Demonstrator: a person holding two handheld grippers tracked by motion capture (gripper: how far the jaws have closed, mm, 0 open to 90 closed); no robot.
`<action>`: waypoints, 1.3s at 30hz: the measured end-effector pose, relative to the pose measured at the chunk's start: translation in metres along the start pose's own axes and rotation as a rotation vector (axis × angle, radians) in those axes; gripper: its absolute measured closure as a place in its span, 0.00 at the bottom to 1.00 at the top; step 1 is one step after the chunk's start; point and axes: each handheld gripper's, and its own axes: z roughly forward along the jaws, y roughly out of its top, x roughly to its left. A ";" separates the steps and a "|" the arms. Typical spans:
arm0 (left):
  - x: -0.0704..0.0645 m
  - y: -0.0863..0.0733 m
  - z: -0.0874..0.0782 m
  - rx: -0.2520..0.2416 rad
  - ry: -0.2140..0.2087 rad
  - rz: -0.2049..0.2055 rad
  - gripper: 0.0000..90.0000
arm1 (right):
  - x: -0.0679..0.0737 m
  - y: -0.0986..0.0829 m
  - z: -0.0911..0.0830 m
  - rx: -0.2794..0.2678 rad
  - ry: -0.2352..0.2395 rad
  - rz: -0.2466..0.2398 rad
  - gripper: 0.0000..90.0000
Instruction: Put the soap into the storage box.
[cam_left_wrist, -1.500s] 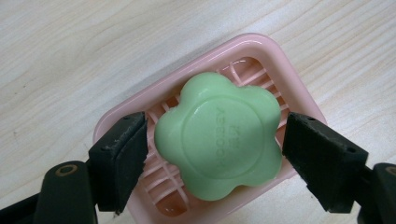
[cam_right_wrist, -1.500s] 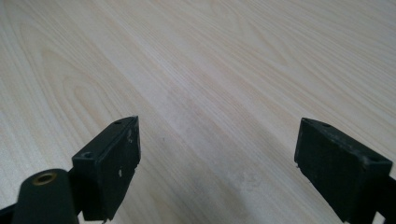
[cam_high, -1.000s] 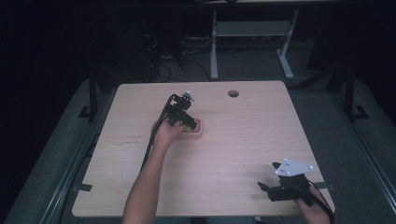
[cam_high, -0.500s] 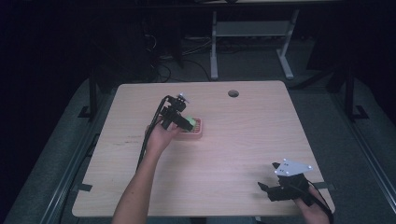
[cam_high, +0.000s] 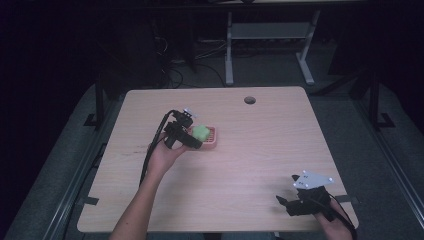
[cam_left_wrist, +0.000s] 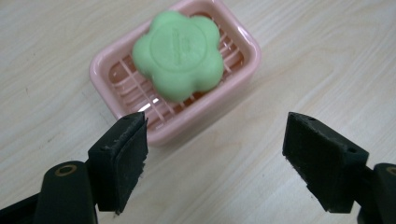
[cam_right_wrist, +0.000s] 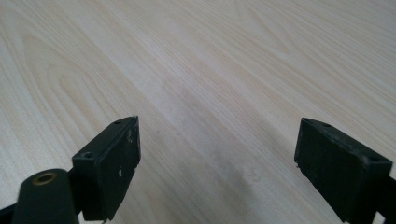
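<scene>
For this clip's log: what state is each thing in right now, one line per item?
Green soap: lying in the dish, not gripped.
Pink soap dish: upright on the table, holding the soap.
Left gripper: open, jaws apart short of the dish.
Right gripper: open, nothing between its jaws, over bare wood.
Table: level.

Left gripper (cam_left_wrist: 215, 158) drew back — green soap (cam_left_wrist: 178, 54) uncovered.

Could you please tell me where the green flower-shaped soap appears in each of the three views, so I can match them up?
High view: the green soap lies left of the table's centre, just right of the left tool.
Left gripper view: the soap is at upper centre, beyond the open jaws.
Right gripper view: bare wooden tabletop between the jaws.
Shared landmark: the pink soap dish under the soap.
</scene>
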 end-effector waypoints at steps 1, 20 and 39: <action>-0.001 -0.001 0.000 0.001 -0.001 0.004 0.24 | 0.000 0.000 0.000 0.001 0.003 0.003 0.15; -0.009 -0.036 -0.017 -0.025 -0.022 0.028 0.24 | -0.002 -0.002 0.003 0.020 -0.009 0.004 0.15; -0.024 -0.069 -0.036 -0.047 -0.039 0.084 0.23 | -0.003 -0.002 0.005 0.026 -0.008 0.015 0.15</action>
